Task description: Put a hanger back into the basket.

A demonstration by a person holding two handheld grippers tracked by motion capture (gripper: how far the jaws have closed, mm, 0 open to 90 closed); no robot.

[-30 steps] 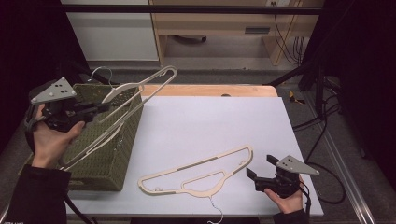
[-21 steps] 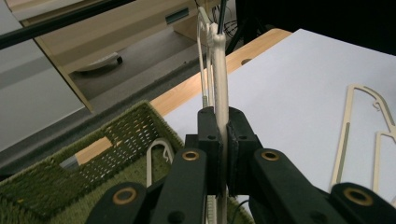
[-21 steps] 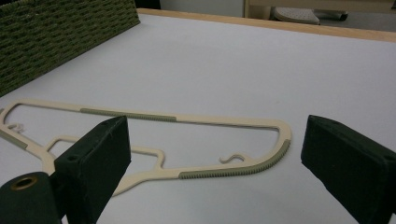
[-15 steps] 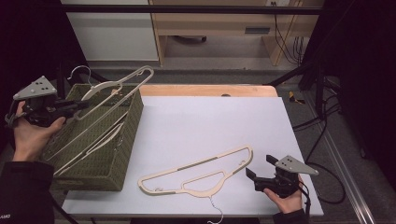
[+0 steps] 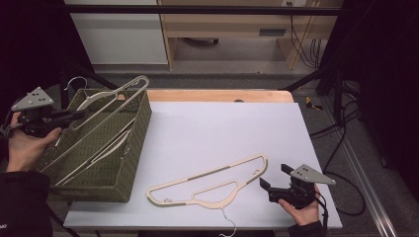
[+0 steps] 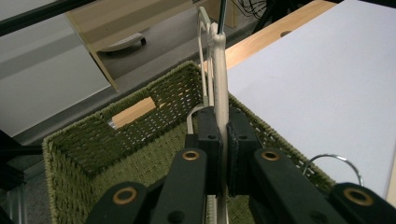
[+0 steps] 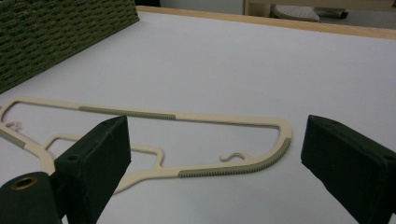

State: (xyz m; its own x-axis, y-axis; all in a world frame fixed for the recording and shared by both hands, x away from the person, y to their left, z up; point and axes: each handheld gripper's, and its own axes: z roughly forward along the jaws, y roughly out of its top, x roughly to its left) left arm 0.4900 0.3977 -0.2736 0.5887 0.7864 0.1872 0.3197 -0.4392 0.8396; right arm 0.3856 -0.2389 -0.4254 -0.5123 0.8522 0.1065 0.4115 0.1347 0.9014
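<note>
- Left tongs (image 5: pixel 74 116) clamped narrow on a cream hanger (image 5: pixel 106 106), held tilted over the green woven basket (image 5: pixel 126 173) at the desk's left edge; the pads pinch the hanger's flat bar in the left gripper view (image 6: pixel 220 135).
- Held hanger's far end pokes up past the basket's far right corner; its near end dips inside, beside another hanger (image 5: pixel 99 155) lying in the basket.
- Right tongs (image 5: pixel 272 178) wide, empty, hovering at the near right of the desk (image 5: pixel 217 128), pointed at a second hanger (image 5: pixel 207 180) lying flat on it, close but apart.
- Step judged in hand: lowering the held hanger into the basket.
- To do it well: level the hanger along the basket's long axis, clear the rim, keep its hook off the weave, then release low.
</note>
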